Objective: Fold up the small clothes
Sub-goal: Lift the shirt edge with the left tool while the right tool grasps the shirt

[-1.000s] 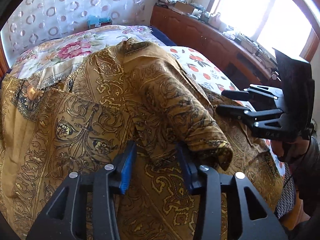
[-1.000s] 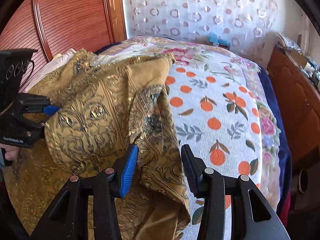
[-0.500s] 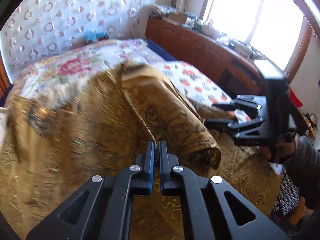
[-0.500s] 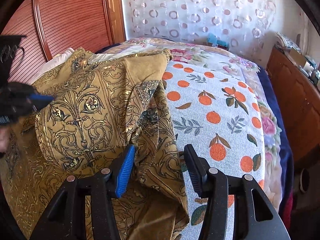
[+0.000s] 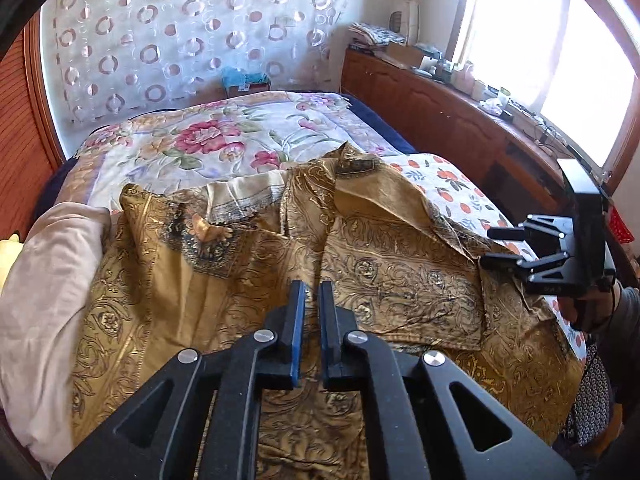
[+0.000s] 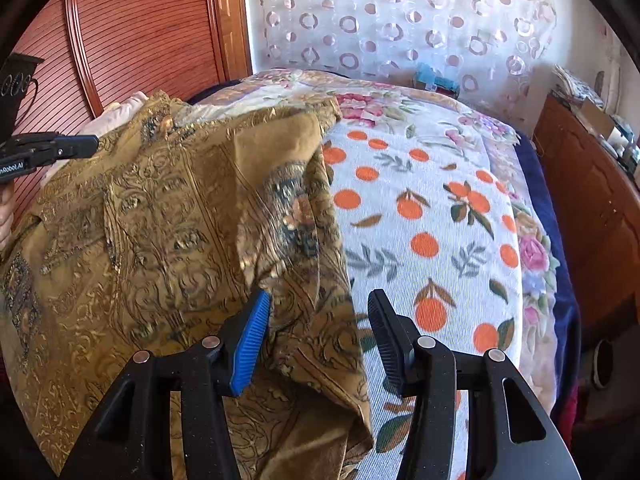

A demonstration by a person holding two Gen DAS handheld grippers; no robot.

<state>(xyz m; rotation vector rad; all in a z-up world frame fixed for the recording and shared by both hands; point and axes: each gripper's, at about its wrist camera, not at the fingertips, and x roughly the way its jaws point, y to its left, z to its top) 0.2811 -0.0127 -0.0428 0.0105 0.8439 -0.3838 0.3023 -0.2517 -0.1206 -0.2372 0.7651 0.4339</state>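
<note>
A golden-brown garment with a dark ornamental print [image 5: 400, 264] lies spread on the bed, one sleeve folded flat across its body. My left gripper [image 5: 312, 286] hovers above its middle. Its jaws are opening, a narrow gap shows between the blue pads, and nothing is between them. In the right wrist view the garment [image 6: 160, 220] fills the left half. My right gripper [image 6: 319, 296] stands open over the garment's right edge, and a fold of cloth lies loosely between its jaws without being pressed. The right gripper [image 5: 486, 247] also shows at the garment's right side, and the left gripper [image 6: 94, 145] at the far left.
Under the garment are a blanket with an orange-fruit print [image 6: 420, 216] and a floral quilt [image 5: 208, 140]. A pale pillow [image 5: 48, 280] lies to the left. A wooden cabinet [image 5: 440, 120] with clutter runs under the window, and a wooden panel [image 6: 140, 32] stands behind the bed.
The left gripper closed on a fold of the garment, then let go and drew back and up. The raised sleeve now lies flat. The right gripper has barely moved.
</note>
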